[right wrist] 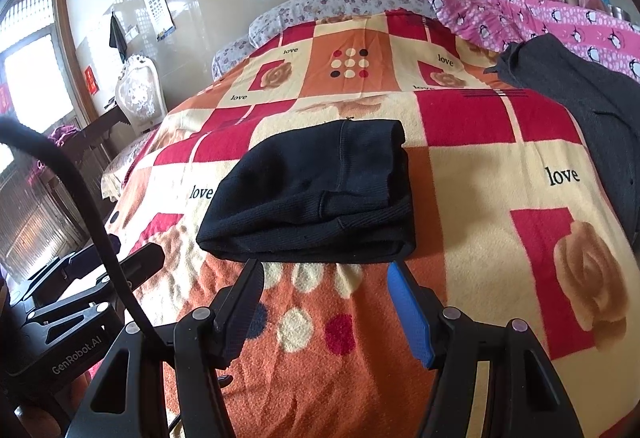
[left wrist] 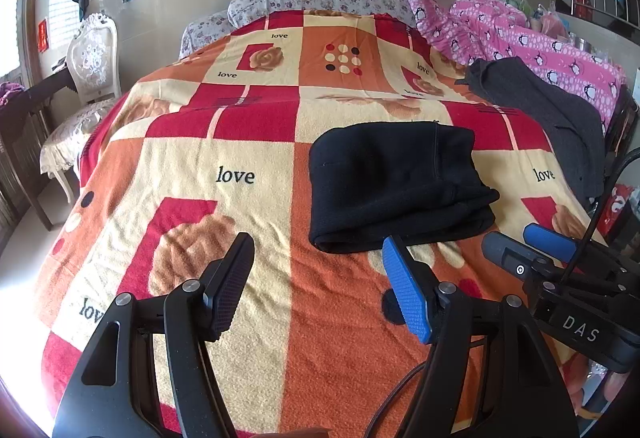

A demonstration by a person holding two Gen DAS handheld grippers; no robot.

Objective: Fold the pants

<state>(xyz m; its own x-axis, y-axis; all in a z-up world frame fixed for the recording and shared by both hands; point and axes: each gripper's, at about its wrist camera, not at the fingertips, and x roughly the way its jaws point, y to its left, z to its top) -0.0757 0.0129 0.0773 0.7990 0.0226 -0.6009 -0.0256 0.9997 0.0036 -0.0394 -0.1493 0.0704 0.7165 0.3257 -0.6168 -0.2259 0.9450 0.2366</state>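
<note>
The black pants [right wrist: 312, 194] are seen folded into a thick, soft bundle on the patterned bed blanket [right wrist: 480, 174], rounded fold leftward, long axis roughly across the bed. Being limp and light, they are best pinched at the layered near edge. Both the left claw [left wrist: 320, 286] and right claw [right wrist: 324, 302] are held apart, empty, just short of them

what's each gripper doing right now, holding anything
left gripper: open, holding nothing
right gripper: open, holding nothing, just short of the folded black pants
</note>
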